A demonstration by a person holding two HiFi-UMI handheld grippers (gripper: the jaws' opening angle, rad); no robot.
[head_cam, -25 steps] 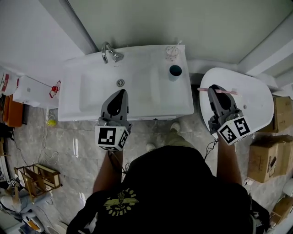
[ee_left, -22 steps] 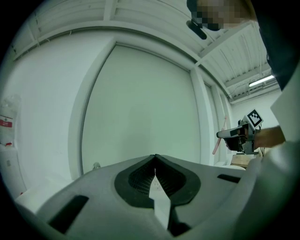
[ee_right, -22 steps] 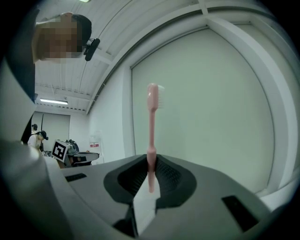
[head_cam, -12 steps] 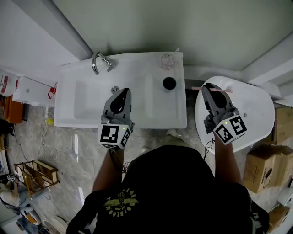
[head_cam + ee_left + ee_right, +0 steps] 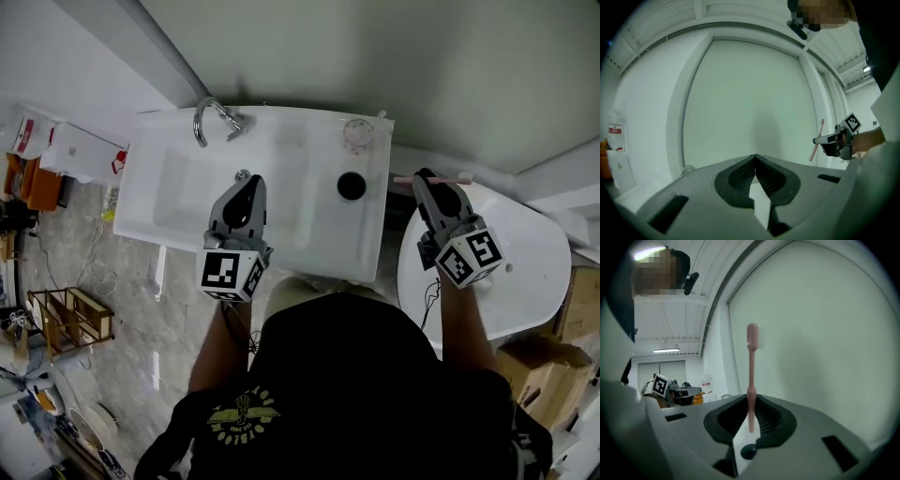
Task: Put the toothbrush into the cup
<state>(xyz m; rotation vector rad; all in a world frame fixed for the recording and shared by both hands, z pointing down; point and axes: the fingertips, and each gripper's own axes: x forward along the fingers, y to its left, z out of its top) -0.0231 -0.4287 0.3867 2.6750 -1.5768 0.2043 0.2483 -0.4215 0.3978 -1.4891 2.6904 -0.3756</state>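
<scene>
In the head view, my right gripper (image 5: 424, 175) is shut on a pink toothbrush (image 5: 457, 180) that lies crosswise between its jaws, over the gap between the sink and a white rounded fixture. The dark round cup (image 5: 352, 186) stands on the sink's right ledge, a short way left of those jaws. In the right gripper view the toothbrush (image 5: 752, 371) stands upright from the right gripper (image 5: 751, 401), bristle head on top. My left gripper (image 5: 248, 181) hangs over the basin by the drain; in its own view the left gripper (image 5: 754, 158) has its jaws together with nothing between them.
The white sink (image 5: 178, 216) has a chrome faucet (image 5: 211, 117) at the back left and a clear holder (image 5: 358, 134) behind the cup. A white rounded fixture (image 5: 525, 253) sits to the right. Cardboard boxes (image 5: 530, 370), a wooden rack (image 5: 66, 319) and clutter lie on the floor.
The right gripper has carried the toothbrush leftward, from over the white rounded fixture to its edge near the cup. The left gripper has moved further in over the basin.
</scene>
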